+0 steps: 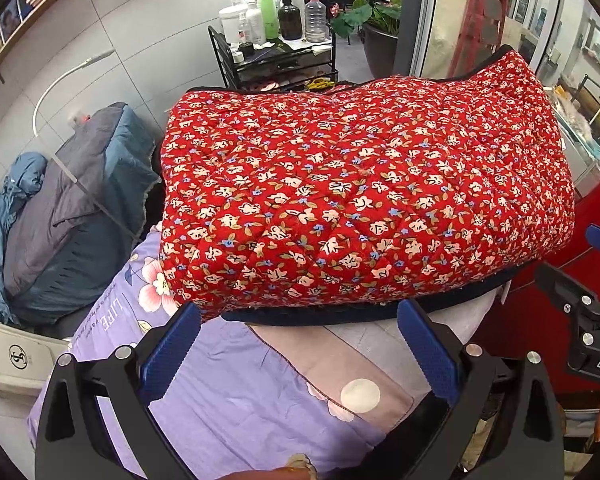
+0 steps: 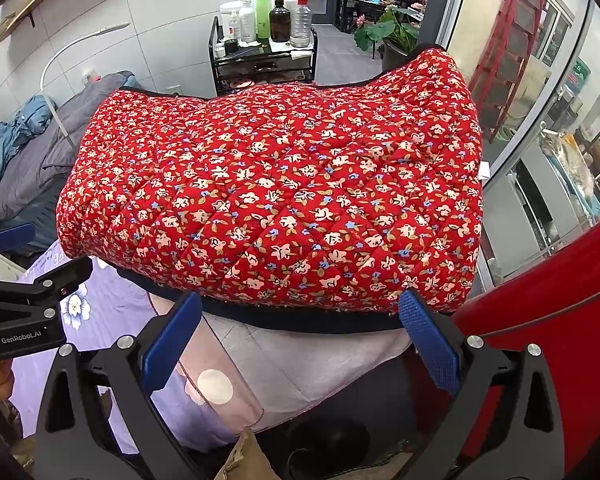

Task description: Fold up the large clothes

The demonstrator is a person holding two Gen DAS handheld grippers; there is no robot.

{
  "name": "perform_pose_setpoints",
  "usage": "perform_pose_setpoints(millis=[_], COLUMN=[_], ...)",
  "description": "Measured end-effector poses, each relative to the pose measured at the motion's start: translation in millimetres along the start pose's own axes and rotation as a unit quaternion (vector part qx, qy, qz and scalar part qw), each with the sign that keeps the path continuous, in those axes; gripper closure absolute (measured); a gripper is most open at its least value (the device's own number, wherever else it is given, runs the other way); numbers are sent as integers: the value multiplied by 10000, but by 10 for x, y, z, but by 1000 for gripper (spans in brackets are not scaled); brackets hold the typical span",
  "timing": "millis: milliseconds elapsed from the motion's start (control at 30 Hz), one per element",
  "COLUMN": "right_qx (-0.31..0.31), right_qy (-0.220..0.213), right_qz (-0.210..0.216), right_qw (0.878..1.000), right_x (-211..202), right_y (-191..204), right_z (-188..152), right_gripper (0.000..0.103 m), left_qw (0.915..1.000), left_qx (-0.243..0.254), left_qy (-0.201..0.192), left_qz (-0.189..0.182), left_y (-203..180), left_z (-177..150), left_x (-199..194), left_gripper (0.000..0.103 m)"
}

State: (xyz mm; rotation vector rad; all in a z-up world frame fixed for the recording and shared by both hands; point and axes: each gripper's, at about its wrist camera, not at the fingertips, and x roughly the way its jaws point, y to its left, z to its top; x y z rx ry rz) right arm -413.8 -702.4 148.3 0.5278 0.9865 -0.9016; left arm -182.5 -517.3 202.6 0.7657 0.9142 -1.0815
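A red quilted floral garment with dark navy trim lies folded into a thick bundle on a purple floral sheet; it also shows in the right wrist view. My left gripper is open, its blue pads spread just before the bundle's near edge, holding nothing. My right gripper is open too, at the same near edge, empty. The right gripper shows at the right of the left wrist view, and the left gripper at the left of the right wrist view.
A pile of blue and grey clothes lies to the left. A black trolley with several bottles stands behind. A potted plant is beyond it. A red surface rises at right, by glass panels.
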Motion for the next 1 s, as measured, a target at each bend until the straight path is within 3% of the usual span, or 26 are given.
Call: perform_pose_setpoints(millis=[567, 1000], right_qx=[65, 32], right_qy=[20, 54], right_qz=[20, 15], right_qw=[10000, 10000], right_x=[6, 18], right_y=[-31, -14], right_z=[-36, -45], right_gripper=[6, 6], left_qw=[9995, 9995], left_qx=[114, 198], left_qy=[-290, -236], left_qz=[-49, 116], left_y=[-59, -68], left_z=[-71, -56], left_x=[-65, -69], left_gripper=[6, 6])
